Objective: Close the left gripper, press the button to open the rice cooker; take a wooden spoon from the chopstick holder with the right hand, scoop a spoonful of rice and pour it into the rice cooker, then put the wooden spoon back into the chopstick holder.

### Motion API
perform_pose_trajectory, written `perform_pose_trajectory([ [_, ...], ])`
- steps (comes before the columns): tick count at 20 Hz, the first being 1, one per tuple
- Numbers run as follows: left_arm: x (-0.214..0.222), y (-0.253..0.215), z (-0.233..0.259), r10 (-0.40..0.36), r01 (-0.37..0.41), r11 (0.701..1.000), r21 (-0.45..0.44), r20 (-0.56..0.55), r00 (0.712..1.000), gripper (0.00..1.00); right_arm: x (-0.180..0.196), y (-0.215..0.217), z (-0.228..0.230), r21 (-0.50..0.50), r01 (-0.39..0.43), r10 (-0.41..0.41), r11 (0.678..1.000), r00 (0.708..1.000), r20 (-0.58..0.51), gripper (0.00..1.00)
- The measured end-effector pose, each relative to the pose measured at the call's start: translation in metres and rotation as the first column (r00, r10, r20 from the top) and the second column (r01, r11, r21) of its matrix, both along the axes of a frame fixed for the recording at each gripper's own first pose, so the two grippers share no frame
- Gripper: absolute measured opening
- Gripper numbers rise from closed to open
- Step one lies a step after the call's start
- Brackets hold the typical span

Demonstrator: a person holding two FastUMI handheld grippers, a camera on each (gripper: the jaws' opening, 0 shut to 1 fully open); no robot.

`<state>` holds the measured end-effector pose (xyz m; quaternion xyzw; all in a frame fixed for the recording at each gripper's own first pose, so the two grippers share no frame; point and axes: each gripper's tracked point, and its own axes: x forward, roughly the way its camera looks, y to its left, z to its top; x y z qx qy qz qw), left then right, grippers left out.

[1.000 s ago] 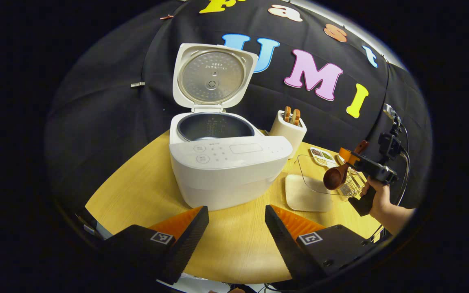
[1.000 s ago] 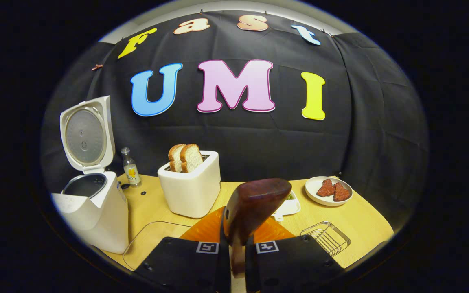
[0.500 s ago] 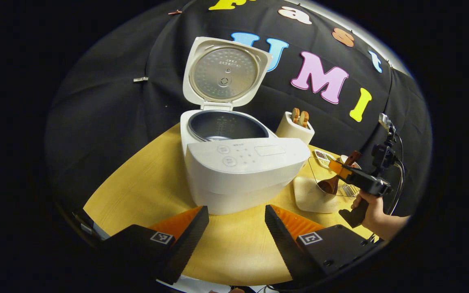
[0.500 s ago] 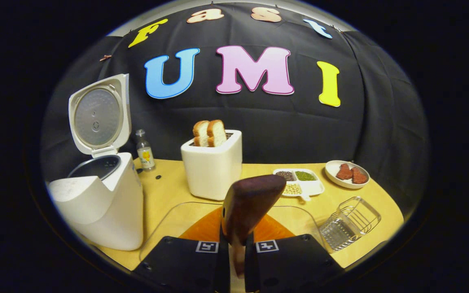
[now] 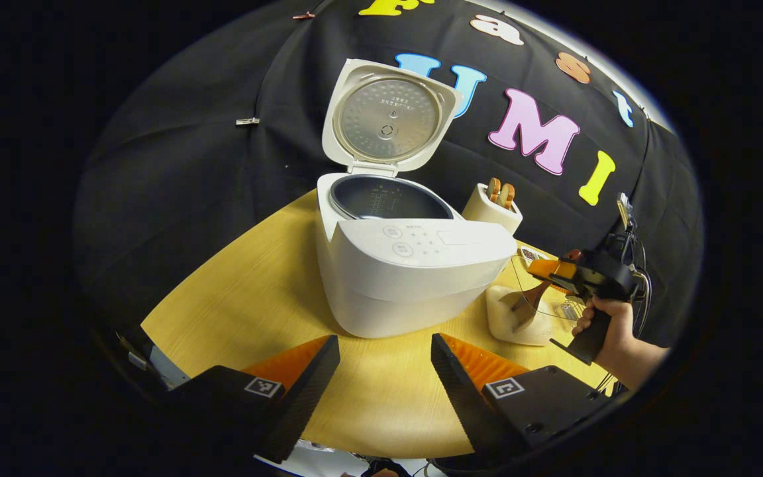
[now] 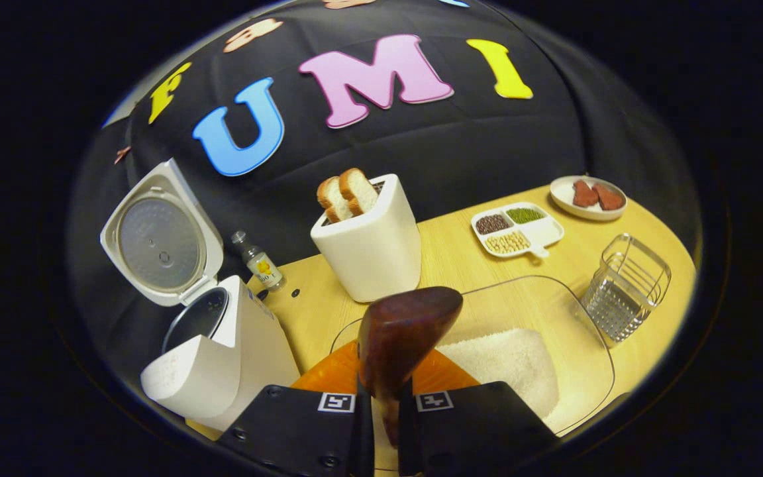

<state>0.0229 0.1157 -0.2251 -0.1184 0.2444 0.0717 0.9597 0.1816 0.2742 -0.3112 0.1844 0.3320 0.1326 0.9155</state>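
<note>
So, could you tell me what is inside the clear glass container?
White rice lies heaped in the clear glass container. The wooden spoon and the right gripper holding it cover the near part.

Light wooden table (image 6: pixel 448 255), carrying an open rice cooker (image 5: pixel 414 275), small bottle (image 6: pixel 259 260), toaster (image 6: pixel 371 248), clear tray of rice (image 6: pixel 520 351), wire basket (image 6: pixel 626 286), divided bean dish (image 6: pixel 517 230), small plate (image 6: pixel 587 197).

One rice cooker (image 6: pixel 222 358), one wooden spoon (image 6: pixel 401 338), one toaster (image 6: pixel 371 248) with two bread slices (image 6: pixel 348 192), one small bottle (image 6: pixel 259 262), one wire basket (image 6: pixel 626 285), one three-part dish (image 6: pixel 517 228), one plate (image 6: pixel 587 199).
</note>
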Motion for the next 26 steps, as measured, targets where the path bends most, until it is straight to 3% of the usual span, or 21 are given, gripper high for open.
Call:
perform_pose_trajectory([
  [3,0.001,-0.003,0.007,-0.005,0.005,1.0,0.003,0.015,1.0,0.96,-0.002,-0.021,-0.003,0.12,0.099,-0.085,0.988,0.99,-0.117,0.18],
  [6,0.005,-0.008,0.012,-0.017,0.017,1.0,-0.003,0.025,1.0,0.96,-0.005,-0.045,0.006,0.226,0.233,-0.191,0.946,0.962,-0.193,0.18],
  [10,0.008,-0.017,0.023,-0.041,0.041,0.999,-0.001,0.057,0.998,0.96,-0.004,-0.079,0.025,0.269,0.324,-0.27,0.907,0.937,-0.221,0.18],
  [19,-0.006,-0.018,0.028,-0.051,0.051,0.999,0.001,0.083,0.995,0.98,0.017,-0.116,0.114,0.37,0.41,-0.346,0.833,0.91,-0.228,0.18],
  [26,-0.02,-0.006,0.035,-0.012,0.012,1.0,0.001,0.096,0.995,0.96,0.026,-0.067,0.165,0.463,0.352,-0.27,0.814,0.934,-0.235,0.18],
])
